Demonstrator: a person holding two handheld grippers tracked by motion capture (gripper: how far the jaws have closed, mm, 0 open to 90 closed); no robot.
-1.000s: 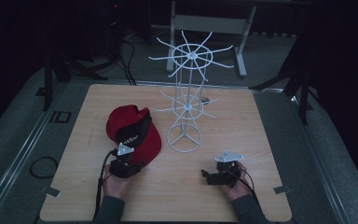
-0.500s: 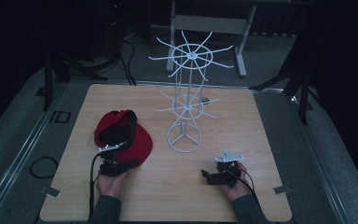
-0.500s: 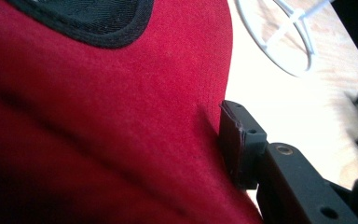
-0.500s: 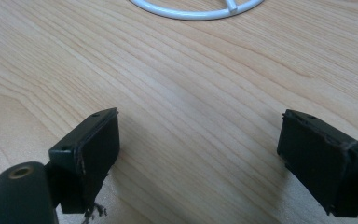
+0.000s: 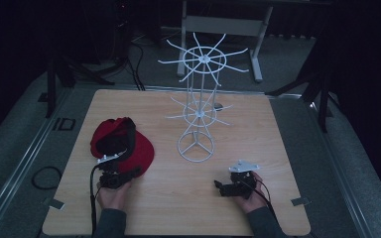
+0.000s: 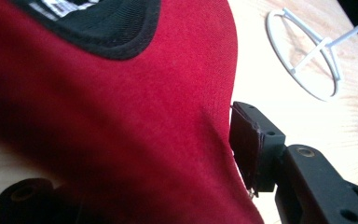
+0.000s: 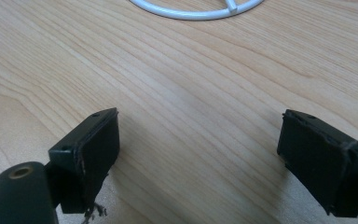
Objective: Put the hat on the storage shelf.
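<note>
A red fabric baseball cap with a black sweatband and back strap (image 5: pixel 121 148) lies upside down on the pale wooden counter (image 5: pixel 258 139), towards its left edge and nearer the front than the back. The left hand-held gripper (image 5: pixel 113 174) sits at the cap's near side. In the left gripper view the red brim (image 6: pixel 135 116) fills the gap between the jaws, which have just been opening; the right-hand pad (image 6: pixel 247 144) stands at the brim's edge and seems only to brush it rather than press, while the other jaw is hidden under the cloth. So the hold looks released, the jaws apart around the brim. The right hand-held gripper (image 5: pixel 228 188) rests near the front right corner, jaws wide apart over bare wood with nothing between them.

A white wire rack with two tiers of radiating prongs (image 5: pixel 198 99) stands at the middle of the counter on a ring base (image 7: pixel 196 9), well apart from the cap.

The step in hand looks like setting the cap down, perhaps to regrip it. Hanging it on the rack would next call for a firmer bite on the brim and a lift towards a prong
</note>
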